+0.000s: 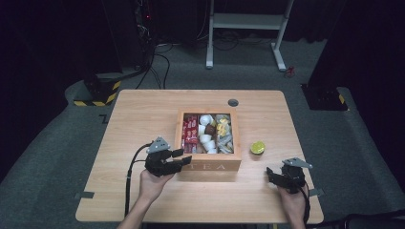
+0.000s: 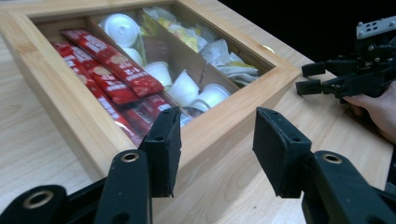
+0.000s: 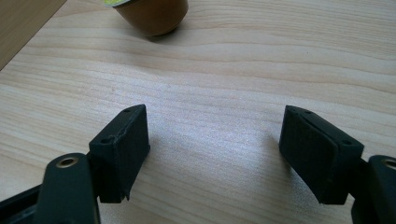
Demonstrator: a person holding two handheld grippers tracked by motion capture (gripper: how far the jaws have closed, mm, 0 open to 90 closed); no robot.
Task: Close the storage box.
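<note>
A wooden box (image 1: 210, 166) marked TEA stands mid-table with its top uncovered. Inside lie red sachets (image 1: 190, 131), white cups (image 1: 206, 131) and yellow and white packets (image 1: 223, 131). My left gripper (image 1: 183, 158) hovers at the box's front left corner, open. In the left gripper view its jaws (image 2: 217, 149) stand apart over the box's front wall (image 2: 243, 100) without pressing on it, with nothing held. A brown capsule with a green-yellow lid (image 1: 258, 148) sits just right of the box. My right gripper (image 1: 271, 175) rests low near the table's front right, open and empty (image 3: 215, 149), with the capsule (image 3: 152, 16) ahead of it.
The light wooden table (image 1: 143, 114) has a grey cable grommet (image 1: 233, 102) behind the box. A hand (image 2: 378, 109) holds the right gripper (image 2: 310, 79) beyond the box. Bare wood lies left of the box. A white frame (image 1: 246, 21) stands on the floor behind the table.
</note>
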